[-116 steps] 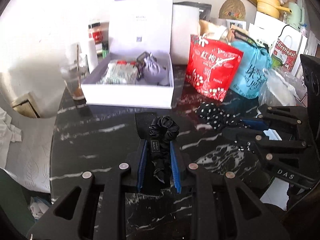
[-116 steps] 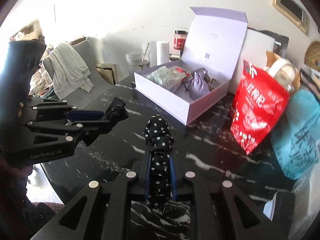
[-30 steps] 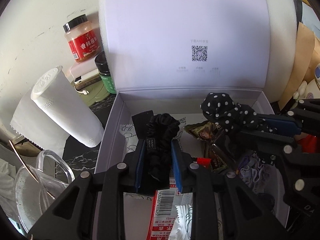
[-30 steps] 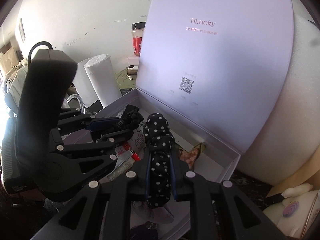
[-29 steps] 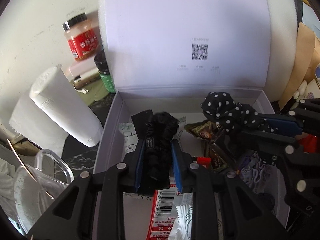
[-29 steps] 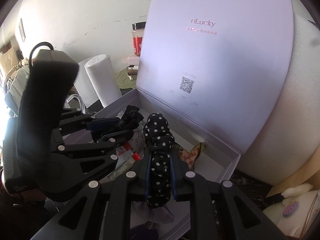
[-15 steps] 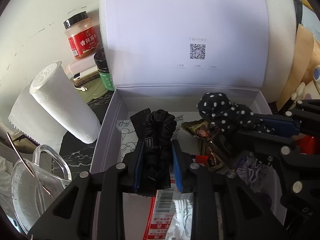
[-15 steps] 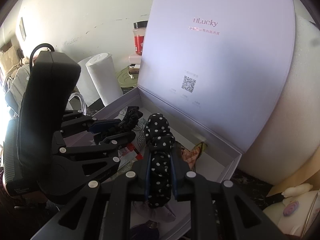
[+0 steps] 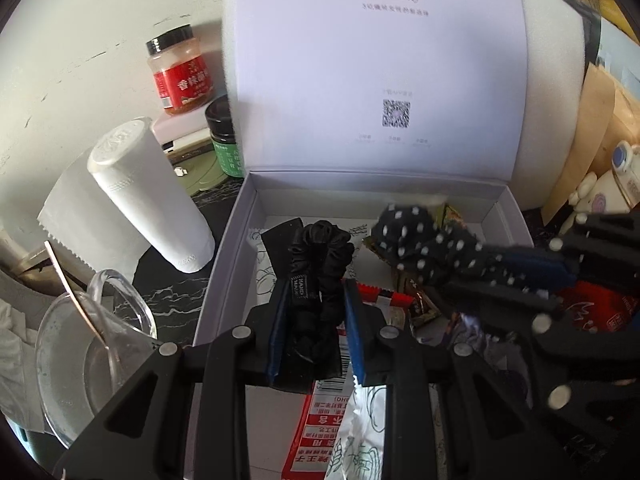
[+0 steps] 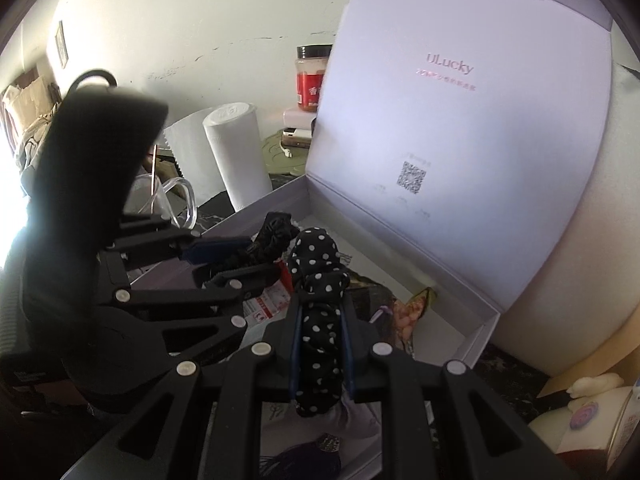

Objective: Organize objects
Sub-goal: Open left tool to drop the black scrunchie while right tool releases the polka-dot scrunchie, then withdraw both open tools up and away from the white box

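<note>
The white gift box (image 9: 224,280) stands open on the dark marbled table (image 9: 168,292), its lid (image 9: 376,72) raised upright at the back (printed wording and a square code show on the inner face). Snack packets (image 9: 320,412) lie across the box floor.

The left gripper (image 9: 314,300) hangs over the left half of the box interior. Its jaws are narrow, blue pads pressed against both sides of the black scrunchie (image 9: 320,256), which bulges up past the fingertips. Whether the scrunchie touches the contents beneath cannot be told.

The right gripper (image 10: 320,312) is held just beside it, over the middle of the box. Its jaws are likewise narrow and clamped on the polka-dot scrunchie (image 10: 318,276), which projects forward of the tips.

Outside the box on its left stand a paper towel roll (image 9: 148,196), a glass jug (image 9: 80,348) and a red-labelled jar (image 9: 180,72).

Against the frames from about four seconds earlier: both grippers then held the same scrunchies low over bare table, with the box well ahead; both are now over the box interior. Compared with one second ago, the left gripper has drawn slightly back, so more of the near box wall shows. Neither grip has changed.
</note>
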Demonstrator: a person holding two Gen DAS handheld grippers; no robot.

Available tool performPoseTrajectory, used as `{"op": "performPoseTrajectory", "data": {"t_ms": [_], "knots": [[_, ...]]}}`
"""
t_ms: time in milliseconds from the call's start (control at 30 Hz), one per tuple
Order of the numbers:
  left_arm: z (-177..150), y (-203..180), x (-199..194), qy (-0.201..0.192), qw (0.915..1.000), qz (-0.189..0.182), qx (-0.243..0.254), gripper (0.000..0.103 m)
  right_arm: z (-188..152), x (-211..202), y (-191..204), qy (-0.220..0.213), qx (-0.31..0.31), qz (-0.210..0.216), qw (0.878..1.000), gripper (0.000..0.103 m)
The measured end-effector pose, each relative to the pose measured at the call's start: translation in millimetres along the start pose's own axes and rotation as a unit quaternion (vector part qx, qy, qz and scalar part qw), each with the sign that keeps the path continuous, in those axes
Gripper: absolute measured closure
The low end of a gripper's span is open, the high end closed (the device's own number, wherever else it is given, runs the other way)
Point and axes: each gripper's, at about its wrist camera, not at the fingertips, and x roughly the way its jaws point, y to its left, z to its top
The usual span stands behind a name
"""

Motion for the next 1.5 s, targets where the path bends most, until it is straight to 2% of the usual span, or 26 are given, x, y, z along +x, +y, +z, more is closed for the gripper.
{"op": "performPoseTrajectory", "data": {"t_ms": [100, 167, 233, 333, 467, 767, 1067, 1233, 1400, 1500], "knots": [[-2.6, 2.6, -1.2, 0.007, 0.9999, 0.0, -0.008, 0.076, -5.6, -4.3, -4.6, 0.004, -0.001, 0.0, 1.0, 0.087], [-4.1, 2.8, -2.2, 0.009, 0.9999, 0.007, -0.011, 0.075, 3.8, -5.3, -3.8, 0.005, -0.002, 0.0, 1.0, 0.086], [-4.5, 2.8, -5.2, 0.01, 0.9998, 0.01, -0.016, 0.069, 3.1, -8.3, -4.8, 0.004, -0.006, -0.014, 1.0, 0.085], [-5.5, 2.3, -11.6, 0.007, 0.9998, 0.012, -0.014, 0.063, 16.8, 5.8, -3.3, 0.006, -0.012, -0.029, 0.999, 0.078], [-4.9, 4.3, -18.5, 0.004, 0.9998, 0.014, -0.014, 0.056, 3.5, -10.7, -6.7, 0.003, -0.007, -0.038, 0.999, 0.068], [-7.8, 3.8, -33.8, 0.005, 0.9997, 0.017, -0.018, 0.052, -0.8, -20.2, -5.4, 0.0, 0.011, -0.05, 0.999, 0.066], [-7.0, 4.5, -74.6, -0.025, 0.9992, 0.027, -0.017, 0.044, 1.6, -50.7, 3.7, -0.024, 0.002, -0.071, 0.997, 0.066], [-6.9, 4.1, -101.0, -0.041, 0.9976, 0.051, -0.02, 0.034, 1.2, -73.5, 10.2, -0.039, 0.0, -0.082, 0.996, 0.066], [-14.0, 4.4, -124.3, -0.05, 0.9971, 0.051, -0.028, 0.027, -2.2, -93.1, 18.0, -0.048, 0.0, -0.093, 0.994, 0.065], [-19.6, 3.5, -139.6, -0.056, 0.9963, 0.056, -0.032, 0.021, -6.0, -104.4, 24.4, -0.053, -0.001, -0.104, 0.993, 0.058]]}}
